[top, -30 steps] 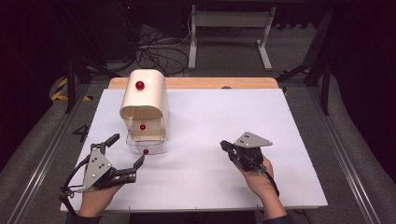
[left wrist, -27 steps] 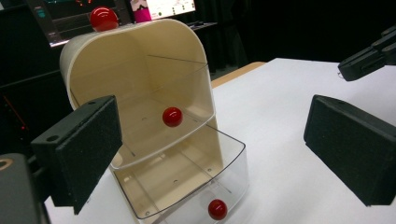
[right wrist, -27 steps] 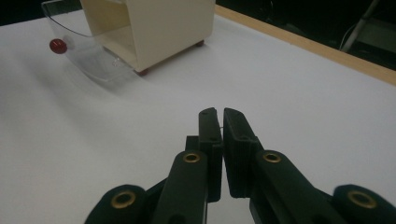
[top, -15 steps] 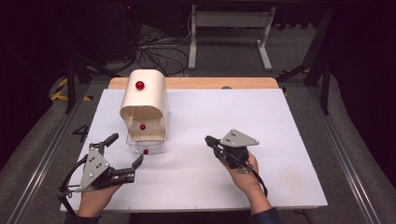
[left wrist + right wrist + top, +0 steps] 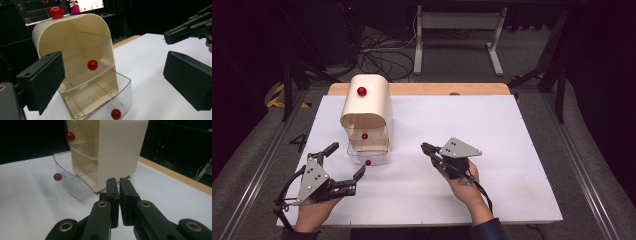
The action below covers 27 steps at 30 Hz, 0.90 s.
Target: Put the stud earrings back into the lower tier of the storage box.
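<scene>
1. Take the cream cabinet [image 5: 366, 107] as your landmark. It stands upright on the white table [image 5: 492, 130], long axis vertical, with its arched top uppermost and one red knob [image 5: 361, 91] on that top.
2. The cabinet's open front faces your side of the table, toward your left gripper [image 5: 343, 166].
3. The lower clear drawer [image 5: 100, 100] is pulled partly out of the cabinet's front. Its long axis runs level, out from the cabinet toward you. Its red knob [image 5: 116, 113] sits on its front wall. In the left gripper view the drawer looks empty.
4. The upper clear drawer [image 5: 82, 72] sits inside the cabinet, above the lower one, with its own red knob [image 5: 92, 64] at the front. It also looks empty.
5. Your left gripper rests in front of the cabinet, to the left of the pulled drawer, jaws spread wide, with nothing between them.
6. Your right gripper [image 5: 426, 148] lies to the right of the cabinet, clear of it, tips pointing toward the cabinet's side wall. Its jaws are closed together and grip nothing.
</scene>
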Available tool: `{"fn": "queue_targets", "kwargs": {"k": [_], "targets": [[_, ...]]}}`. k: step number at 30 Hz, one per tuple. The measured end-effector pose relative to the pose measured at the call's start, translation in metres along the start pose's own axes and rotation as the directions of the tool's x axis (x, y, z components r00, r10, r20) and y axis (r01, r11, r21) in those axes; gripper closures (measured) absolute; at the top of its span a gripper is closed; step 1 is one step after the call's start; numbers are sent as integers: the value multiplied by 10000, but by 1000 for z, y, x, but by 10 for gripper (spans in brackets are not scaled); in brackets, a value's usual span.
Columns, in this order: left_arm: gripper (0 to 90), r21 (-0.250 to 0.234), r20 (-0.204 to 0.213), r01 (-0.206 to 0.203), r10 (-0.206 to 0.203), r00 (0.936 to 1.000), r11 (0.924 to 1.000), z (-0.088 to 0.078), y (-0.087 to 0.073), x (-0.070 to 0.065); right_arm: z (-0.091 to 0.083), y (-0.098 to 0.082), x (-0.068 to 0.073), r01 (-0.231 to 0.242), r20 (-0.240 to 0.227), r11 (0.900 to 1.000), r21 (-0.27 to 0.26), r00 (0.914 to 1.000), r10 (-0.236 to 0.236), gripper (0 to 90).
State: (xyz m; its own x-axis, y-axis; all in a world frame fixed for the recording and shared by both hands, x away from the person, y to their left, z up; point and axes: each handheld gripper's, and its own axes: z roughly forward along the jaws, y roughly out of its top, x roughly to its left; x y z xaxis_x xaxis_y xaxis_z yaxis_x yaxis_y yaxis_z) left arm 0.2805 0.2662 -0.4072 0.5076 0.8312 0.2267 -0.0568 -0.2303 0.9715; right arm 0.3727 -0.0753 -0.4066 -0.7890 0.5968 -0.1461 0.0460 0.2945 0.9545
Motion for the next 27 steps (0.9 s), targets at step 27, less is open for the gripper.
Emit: {"fn": "queue_targets", "kwargs": {"k": [27], "targets": [[49,-72,42,142,-141,9999,9999,-1,0,1,27,5,13,4,-873,9899,-1421,9961,-130,871]]}}
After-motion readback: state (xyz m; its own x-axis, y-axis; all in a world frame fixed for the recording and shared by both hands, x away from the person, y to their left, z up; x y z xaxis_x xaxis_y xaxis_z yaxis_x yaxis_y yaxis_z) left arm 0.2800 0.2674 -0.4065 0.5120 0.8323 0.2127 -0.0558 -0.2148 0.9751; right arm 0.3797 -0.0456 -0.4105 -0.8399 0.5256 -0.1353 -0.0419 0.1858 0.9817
